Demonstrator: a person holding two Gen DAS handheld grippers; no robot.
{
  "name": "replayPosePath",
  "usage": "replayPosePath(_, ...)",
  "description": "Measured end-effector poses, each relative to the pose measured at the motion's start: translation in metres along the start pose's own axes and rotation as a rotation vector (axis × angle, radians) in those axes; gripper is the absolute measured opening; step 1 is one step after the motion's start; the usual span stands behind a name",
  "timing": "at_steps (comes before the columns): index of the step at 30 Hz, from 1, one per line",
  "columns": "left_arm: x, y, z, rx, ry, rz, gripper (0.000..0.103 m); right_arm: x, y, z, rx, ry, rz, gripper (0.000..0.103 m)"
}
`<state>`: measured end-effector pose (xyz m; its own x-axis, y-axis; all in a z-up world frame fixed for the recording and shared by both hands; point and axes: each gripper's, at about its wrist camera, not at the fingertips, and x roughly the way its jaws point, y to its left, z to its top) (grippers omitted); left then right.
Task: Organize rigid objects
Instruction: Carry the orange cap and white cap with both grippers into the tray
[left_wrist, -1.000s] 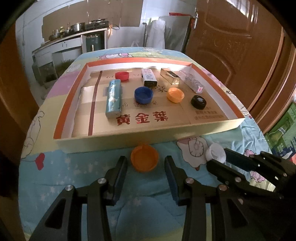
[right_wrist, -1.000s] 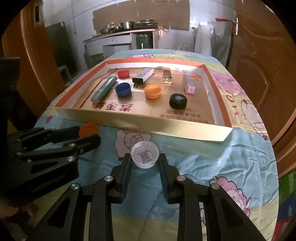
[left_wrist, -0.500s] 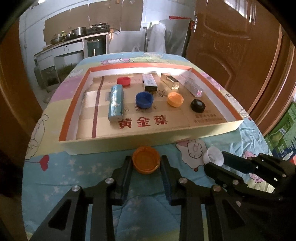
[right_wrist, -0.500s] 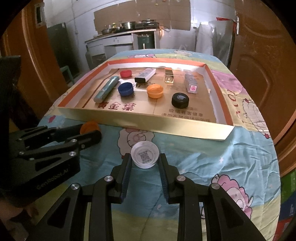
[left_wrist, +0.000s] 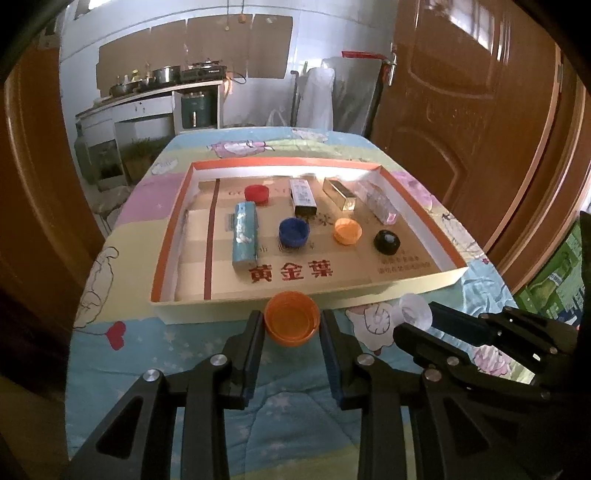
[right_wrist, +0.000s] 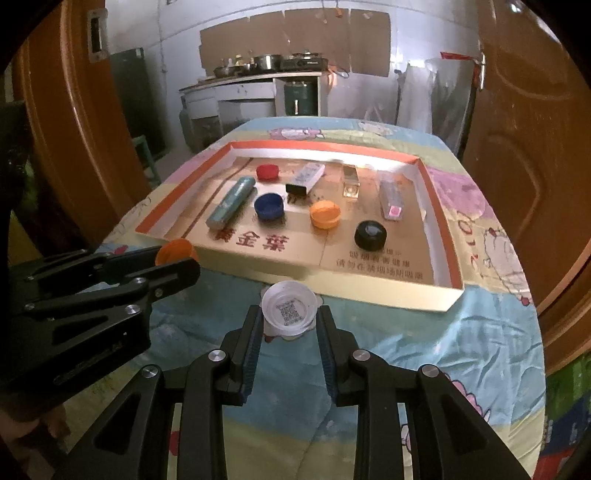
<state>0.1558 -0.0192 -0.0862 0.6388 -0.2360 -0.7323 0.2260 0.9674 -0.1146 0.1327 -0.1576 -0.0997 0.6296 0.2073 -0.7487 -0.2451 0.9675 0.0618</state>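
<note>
An orange bottle cap (left_wrist: 291, 325), open side up, is clamped between the pads of my left gripper (left_wrist: 291, 319), just in front of the shallow cardboard tray (left_wrist: 221, 310). My right gripper (right_wrist: 289, 315) is shut on a white cap (right_wrist: 288, 306) with a printed code inside, also near the tray's front wall (right_wrist: 369, 291). Each gripper shows in the other's view: the right one holds the white cap (left_wrist: 415, 314), the left one the orange cap (right_wrist: 176, 250). Inside the tray lie a red cap (left_wrist: 256, 192), a blue cap (left_wrist: 293, 232), a second orange cap (left_wrist: 347, 230) and a black cap (left_wrist: 386, 242).
The tray also holds a teal box (left_wrist: 244, 236) and three small boxes (left_wrist: 303, 195) in a back row. It sits on a cartoon-print cloth (right_wrist: 443, 350) over a table. Wooden doors (left_wrist: 461, 110) stand at the right, a kitchen counter (left_wrist: 155, 96) behind.
My left gripper closed onto the orange cap, which lay loose between its open fingers, and rose a little with it. The right gripper stays shut on the white cap.
</note>
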Motion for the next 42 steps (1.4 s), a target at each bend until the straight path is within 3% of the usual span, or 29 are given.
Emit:
replayPosePath(21, -0.016, 0.015, 0.048, -0.04, -0.077, 0.022, 0.031, -0.016, -0.01, 0.048, -0.015, -0.084, 0.006, 0.03)
replayPosePath(42, 0.029, 0.043, 0.066, -0.09, -0.022, 0.073, 0.031, 0.029, -0.014, 0.068, -0.024, -0.025, 0.05, 0.03)
